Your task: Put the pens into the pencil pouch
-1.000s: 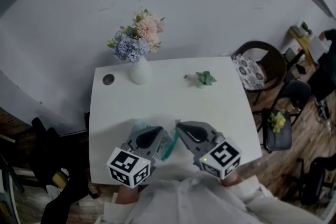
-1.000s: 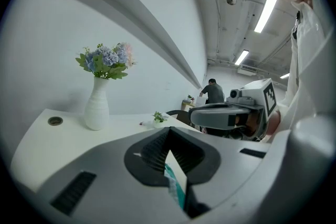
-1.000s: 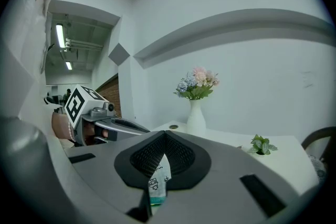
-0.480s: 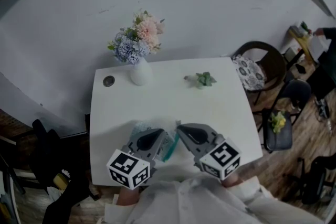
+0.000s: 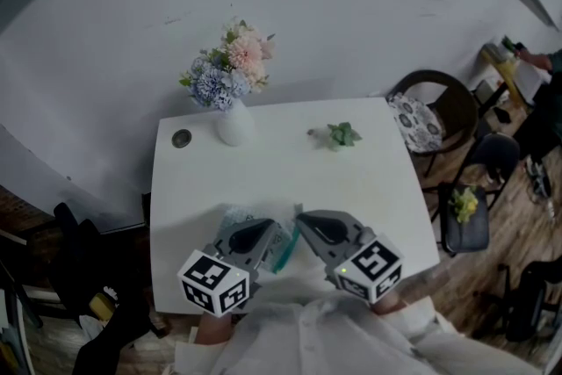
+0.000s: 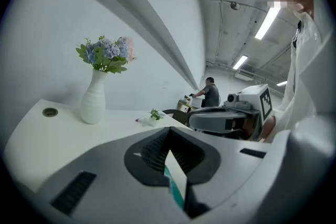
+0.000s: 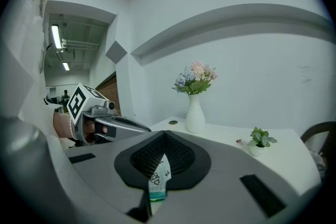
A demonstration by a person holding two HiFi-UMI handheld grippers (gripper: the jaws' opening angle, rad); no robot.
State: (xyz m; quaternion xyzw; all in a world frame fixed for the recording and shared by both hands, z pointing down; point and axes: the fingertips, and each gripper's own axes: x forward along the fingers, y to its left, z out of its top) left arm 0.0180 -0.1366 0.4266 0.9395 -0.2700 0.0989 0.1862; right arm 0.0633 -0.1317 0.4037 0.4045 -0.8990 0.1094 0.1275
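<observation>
The pencil pouch (image 5: pixel 281 244), clear with a teal edge, hangs between my two grippers over the front of the white table (image 5: pixel 263 176). My left gripper (image 5: pixel 266 230) is shut on the pouch's left edge, seen as a white and teal strip (image 6: pixel 177 182) pinched in its jaws. My right gripper (image 5: pixel 301 218) is shut on the other edge, a printed flap with a teal band (image 7: pixel 157 182). The two grippers sit close together and point toward the wall. In each gripper view the other gripper shows to the side, the right one (image 6: pixel 226 119) and the left one (image 7: pixel 107 123). No pen is visible in any view.
A white vase of pink and blue flowers (image 5: pixel 232 120) stands at the table's back left, beside a small dark round disc (image 5: pixel 181 136). A little potted plant (image 5: pixel 341 133) sits at the back right. Chairs (image 5: pixel 435 114) stand right of the table. A person stands far off (image 6: pixel 211 93).
</observation>
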